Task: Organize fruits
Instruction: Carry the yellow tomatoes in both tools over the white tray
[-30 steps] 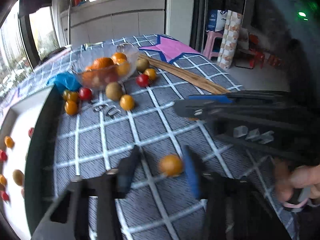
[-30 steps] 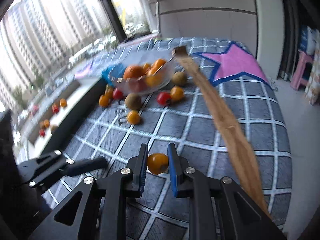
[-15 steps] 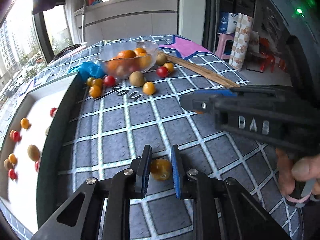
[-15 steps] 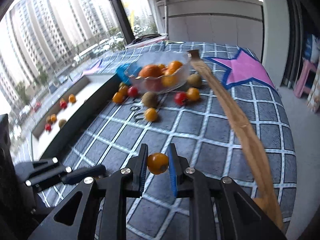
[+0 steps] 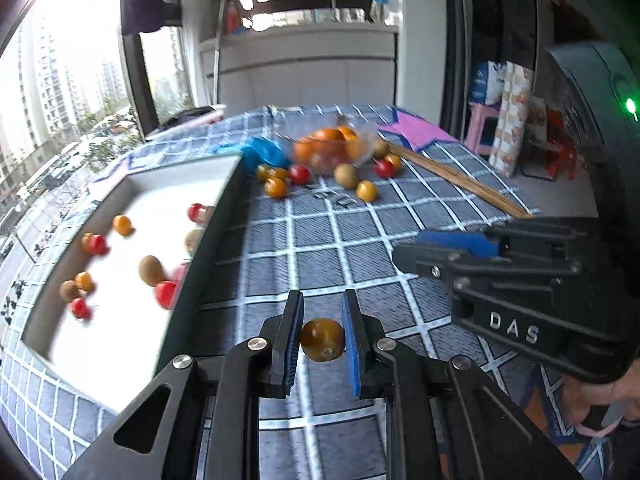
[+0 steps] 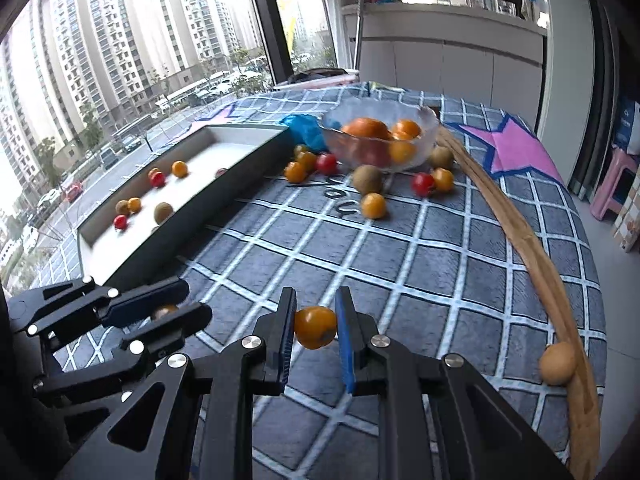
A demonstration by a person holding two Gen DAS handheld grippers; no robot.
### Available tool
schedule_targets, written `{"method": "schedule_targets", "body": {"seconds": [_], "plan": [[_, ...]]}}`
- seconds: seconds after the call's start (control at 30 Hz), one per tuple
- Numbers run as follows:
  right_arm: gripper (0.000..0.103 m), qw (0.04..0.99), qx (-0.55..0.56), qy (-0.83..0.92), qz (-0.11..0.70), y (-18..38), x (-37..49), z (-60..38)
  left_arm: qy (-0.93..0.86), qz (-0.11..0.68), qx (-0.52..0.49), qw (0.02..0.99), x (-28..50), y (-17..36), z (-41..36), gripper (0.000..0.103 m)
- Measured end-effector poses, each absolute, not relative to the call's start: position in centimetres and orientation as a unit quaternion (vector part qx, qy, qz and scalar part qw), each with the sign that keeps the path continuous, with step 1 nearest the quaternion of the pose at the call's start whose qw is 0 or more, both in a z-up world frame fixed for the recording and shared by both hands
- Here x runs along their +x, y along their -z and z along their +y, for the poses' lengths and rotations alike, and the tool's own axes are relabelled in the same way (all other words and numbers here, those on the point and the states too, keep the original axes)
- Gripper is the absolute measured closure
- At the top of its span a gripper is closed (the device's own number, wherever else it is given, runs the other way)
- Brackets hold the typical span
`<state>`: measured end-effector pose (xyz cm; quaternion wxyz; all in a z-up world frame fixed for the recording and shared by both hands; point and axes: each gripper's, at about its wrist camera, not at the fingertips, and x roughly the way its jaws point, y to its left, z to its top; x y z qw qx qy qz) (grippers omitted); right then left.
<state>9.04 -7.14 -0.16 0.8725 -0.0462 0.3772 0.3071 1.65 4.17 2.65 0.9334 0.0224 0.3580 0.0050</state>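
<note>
Left wrist: left gripper (image 5: 322, 340) jaws clench a brownish fruit (image 5: 322, 339); right gripper (image 6: 316, 326) jaws clench an orange fruit (image 6: 315, 327).

ahead of your left tongs (image 5: 322, 338) the desk (image 5: 340, 248) lies open up to the loose fruit (image 5: 356, 184); the tray wall (image 5: 208, 264) blocks leftward, the right tongs (image 5: 448, 252) crowd your right.

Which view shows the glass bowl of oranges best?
The right wrist view: the glass bowl is sharp there, rim and oranges clear. In the left wrist view the bowl is smaller, farther off and smeared by motion blur, so its rim is hard to trace.
</note>
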Motion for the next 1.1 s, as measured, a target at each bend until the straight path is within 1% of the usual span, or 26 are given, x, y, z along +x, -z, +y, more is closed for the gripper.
{"method": "schedule_targets", "body": {"seconds": [0.47,0.6,1.1], "plan": [[0.082,0.887,-0.038,-0.34,0.309,-1.3,6.0,-2.5,-0.059,0.334,-0.018,0.941,0.1,-3.1,9.3,0.082],[0.082,0.889,-0.032,-0.344,0.299,-1.6,5.5,-1.9,-0.075,0.32,-0.018,0.944,-0.6,-3.2,10.6,0.082],[0.082,0.89,-0.032,-0.368,0.267,-2.1,3.6,2.2,-0.115,0.318,-0.048,0.94,-1.0,-2.9,15.4,0.082]]}}
